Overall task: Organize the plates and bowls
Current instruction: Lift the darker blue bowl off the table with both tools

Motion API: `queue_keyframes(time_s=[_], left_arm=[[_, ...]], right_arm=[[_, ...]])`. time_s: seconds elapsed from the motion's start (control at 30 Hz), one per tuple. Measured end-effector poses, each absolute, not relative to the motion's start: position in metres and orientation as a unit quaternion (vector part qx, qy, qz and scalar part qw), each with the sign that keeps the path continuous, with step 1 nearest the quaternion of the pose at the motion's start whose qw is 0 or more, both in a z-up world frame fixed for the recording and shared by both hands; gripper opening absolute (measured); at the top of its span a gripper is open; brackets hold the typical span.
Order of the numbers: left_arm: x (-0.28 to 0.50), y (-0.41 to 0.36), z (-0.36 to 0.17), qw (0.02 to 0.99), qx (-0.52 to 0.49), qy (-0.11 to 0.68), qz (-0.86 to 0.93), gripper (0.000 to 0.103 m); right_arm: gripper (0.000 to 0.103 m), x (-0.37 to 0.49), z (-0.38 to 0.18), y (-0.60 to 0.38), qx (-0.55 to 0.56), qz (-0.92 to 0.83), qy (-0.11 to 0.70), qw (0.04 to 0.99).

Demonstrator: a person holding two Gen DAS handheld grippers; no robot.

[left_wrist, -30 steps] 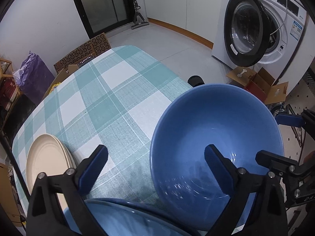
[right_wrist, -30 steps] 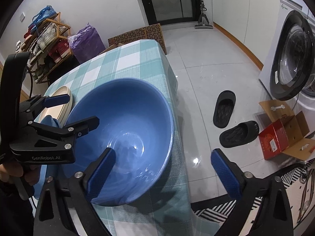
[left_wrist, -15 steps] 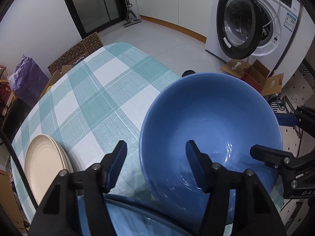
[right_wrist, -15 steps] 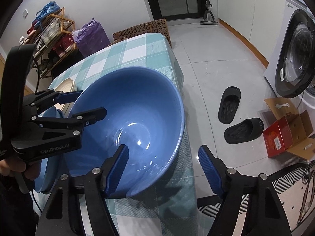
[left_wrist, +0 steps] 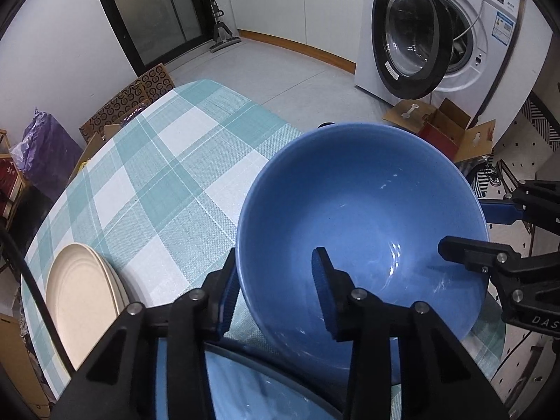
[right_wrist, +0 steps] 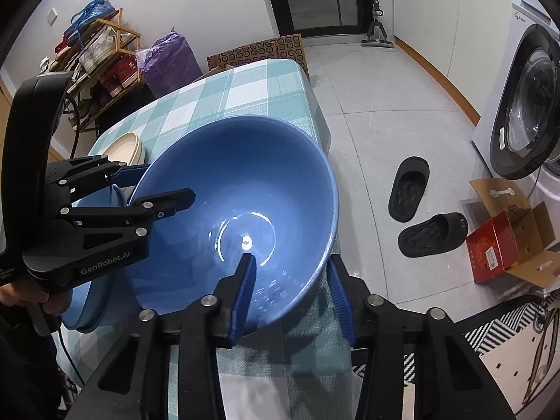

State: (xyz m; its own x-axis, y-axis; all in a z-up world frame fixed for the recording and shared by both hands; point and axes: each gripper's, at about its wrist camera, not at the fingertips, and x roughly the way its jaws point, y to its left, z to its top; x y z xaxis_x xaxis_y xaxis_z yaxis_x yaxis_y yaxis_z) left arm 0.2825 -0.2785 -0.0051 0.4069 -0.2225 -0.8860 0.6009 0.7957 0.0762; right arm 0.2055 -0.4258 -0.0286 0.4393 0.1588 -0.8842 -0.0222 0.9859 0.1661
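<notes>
A large blue bowl (left_wrist: 367, 231) (right_wrist: 245, 182) stands at the right edge of the teal checked table (left_wrist: 157, 175) (right_wrist: 252, 87). My left gripper (left_wrist: 274, 262) (right_wrist: 164, 183) straddles its left rim, one finger outside and one inside. Its jaws are closing, and bowl wall still shows between the pads. My right gripper (right_wrist: 290, 259) (left_wrist: 465, 227) straddles the opposite rim the same way, jaws closing, with a gap at the inner pad. A second blue dish (left_wrist: 245, 385) (right_wrist: 101, 297) lies under the left gripper. Cream plates (left_wrist: 80, 297) (right_wrist: 126, 147) are stacked at the table's left.
The table's edge runs right beside the bowl, with floor below. On the floor are two black slippers (right_wrist: 409, 189), a red box in open cardboard (right_wrist: 500, 245) and a washing machine with its door open (left_wrist: 413, 35). A shoe rack (right_wrist: 98, 52) and a purple bag stand behind the table.
Both grippers' jaws have narrowed from wide open to close around the blue bowl's rim on opposite sides. The hands have hardly shifted.
</notes>
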Motion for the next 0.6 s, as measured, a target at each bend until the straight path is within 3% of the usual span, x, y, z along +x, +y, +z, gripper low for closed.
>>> queue_keyframes(time_s=[0.23, 0.37, 0.6], left_arm=[[0.2796, -0.2742, -0.0021, 0.817, 0.197, 0.480, -0.251, 0.029], [0.2773, -0.2731, -0.0008, 0.819, 0.200, 0.476, -0.249, 0.023], [0.2756, -0.2730, 0.0038, 0.824, 0.195, 0.470, -0.248, 0.021]], right_arm=[[0.033, 0.2045, -0.0284, -0.4233, 0.059, 0.049, 0.527, 0.846], [0.024, 0.2045, -0.0262, -0.4281, 0.059, 0.035, 0.523, 0.850], [0.018, 0.2019, -0.0192, -0.4329, 0.052, 0.024, 0.513, 0.856]])
